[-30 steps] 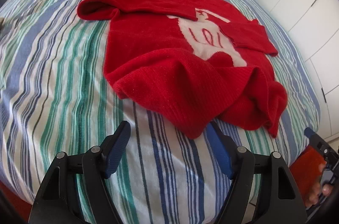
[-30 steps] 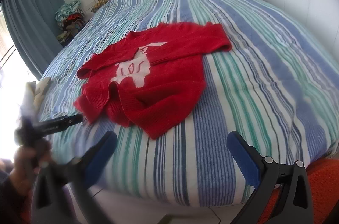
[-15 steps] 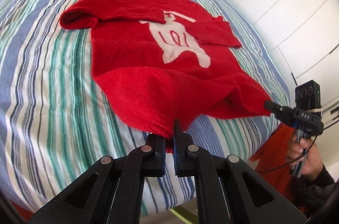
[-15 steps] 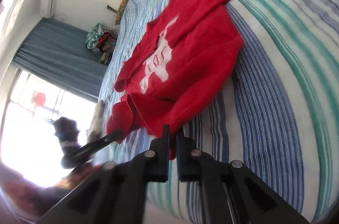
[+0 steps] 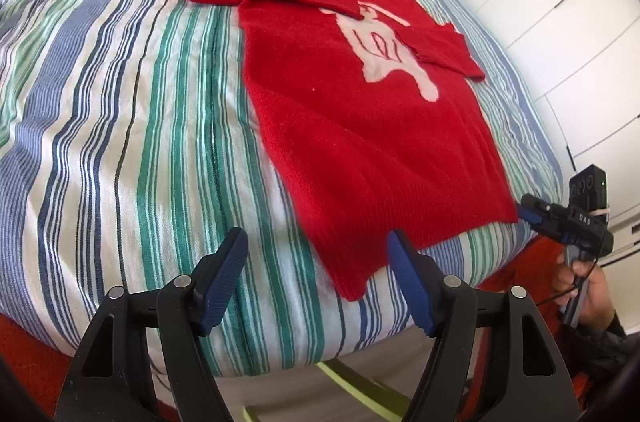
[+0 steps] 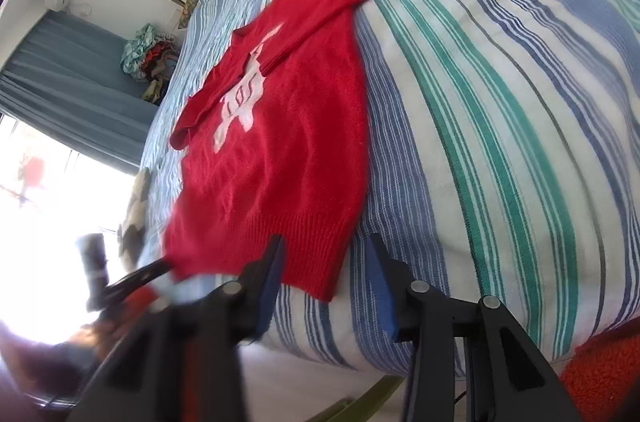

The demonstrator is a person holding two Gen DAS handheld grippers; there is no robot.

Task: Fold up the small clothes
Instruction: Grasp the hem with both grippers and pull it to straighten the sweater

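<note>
Striped cotton in blue, green and white covers the bed [image 5: 132, 126], which fills most of both views. On it lies a red sweater [image 5: 360, 126], spread flat and face up; in the left wrist view its long axis runs from the hem at the lower right, at the bed's near edge, up to the neck at the upper middle of the frame. Both sleeves are folded across the chest, partly covering a pale motif [image 5: 384, 50]. In the right wrist view the sweater [image 6: 276, 158] runs from the hem at lower centre up toward the upper middle. White cupboards [image 5: 560, 2] stand at the upper right of the left view; a blue curtain [image 6: 68, 78] and a heap of clothes [image 6: 150, 56] sit at the upper left of the right view, well apart from the sweater. The left gripper [image 5: 318, 278] is spread, its jaws opening, with bare bedding and the hem's corner between them and no pad pressing cloth. The right gripper [image 6: 326, 288] is partly spread, jaws opening, the hem's corner just ahead of its pads.
</note>
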